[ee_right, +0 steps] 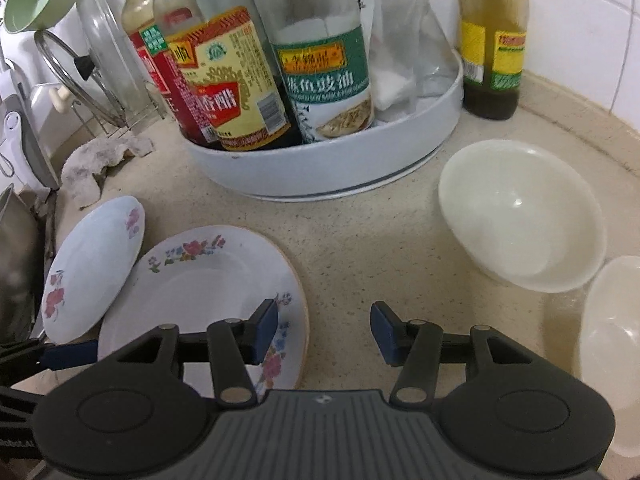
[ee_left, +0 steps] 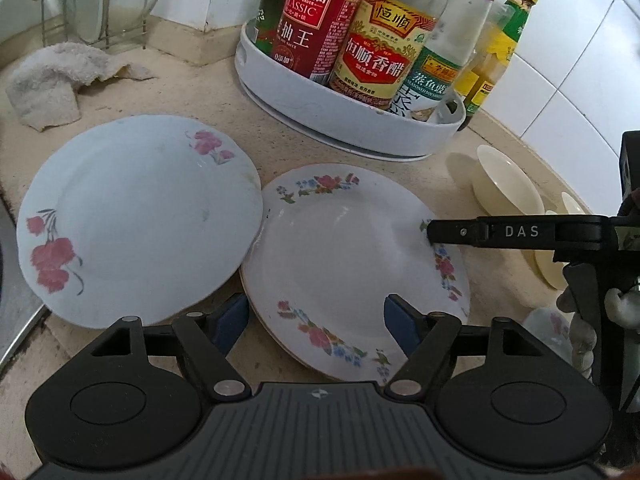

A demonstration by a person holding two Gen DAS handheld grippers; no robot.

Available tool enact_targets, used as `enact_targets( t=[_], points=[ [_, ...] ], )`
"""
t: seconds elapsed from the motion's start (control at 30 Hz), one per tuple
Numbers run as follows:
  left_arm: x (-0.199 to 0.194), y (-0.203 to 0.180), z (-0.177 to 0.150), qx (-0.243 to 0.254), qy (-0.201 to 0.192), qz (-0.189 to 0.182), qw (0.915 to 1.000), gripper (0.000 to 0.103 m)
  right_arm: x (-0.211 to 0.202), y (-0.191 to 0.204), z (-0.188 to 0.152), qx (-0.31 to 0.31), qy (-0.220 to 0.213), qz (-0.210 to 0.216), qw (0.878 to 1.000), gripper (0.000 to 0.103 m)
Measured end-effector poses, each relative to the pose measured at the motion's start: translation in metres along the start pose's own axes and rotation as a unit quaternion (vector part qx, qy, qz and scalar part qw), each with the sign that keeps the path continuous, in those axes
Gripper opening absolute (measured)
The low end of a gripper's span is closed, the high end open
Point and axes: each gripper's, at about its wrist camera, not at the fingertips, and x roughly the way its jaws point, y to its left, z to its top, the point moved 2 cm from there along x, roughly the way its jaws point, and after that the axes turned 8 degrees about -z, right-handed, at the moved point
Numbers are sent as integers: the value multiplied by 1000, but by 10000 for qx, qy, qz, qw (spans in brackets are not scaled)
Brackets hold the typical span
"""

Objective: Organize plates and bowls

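Two flowered white plates lie on the counter. The pale blue plate with red flowers [ee_left: 136, 216] [ee_right: 94, 264] is on the left, its edge resting over the white plate with a multicolour floral rim [ee_left: 352, 264] [ee_right: 200, 296]. My left gripper [ee_left: 316, 324] is open, its jaws either side of the floral-rim plate's near edge. My right gripper [ee_right: 324, 328] is open and empty above that plate's right edge; one of its fingers [ee_left: 452, 234] reaches in over the plate in the left wrist view. Cream bowls [ee_right: 520, 216] [ee_left: 504, 184] sit to the right.
A white round tray of sauce bottles [ee_left: 352, 120] [ee_right: 320, 160] stands behind the plates. A yellow-labelled bottle [ee_right: 492, 40] stands by the tiled wall. A crumpled cloth [ee_left: 60, 80] and a rack of glass lids [ee_right: 100, 60] are at the back left. A second cream bowl [ee_right: 612, 328] sits near right.
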Motion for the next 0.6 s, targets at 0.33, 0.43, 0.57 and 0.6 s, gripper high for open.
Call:
enact_targets(
  t=[0.33, 0.43, 0.57, 0.6],
  points=[
    [20, -19, 8, 458, 56, 35, 9989, 81, 2, 9, -4, -129, 19, 219, 9997, 51],
    [21, -26, 2, 684, 118, 5, 9976, 80, -5, 2, -10, 37, 98, 221, 9997, 49],
    [19, -29, -2, 836, 206, -134, 9962, 80, -16, -6, -22, 88, 213, 203, 9995, 48],
    [20, -27, -1, 850, 203, -121, 9961, 80, -18, -9, -24, 136, 222, 257, 9993, 48]
  ],
)
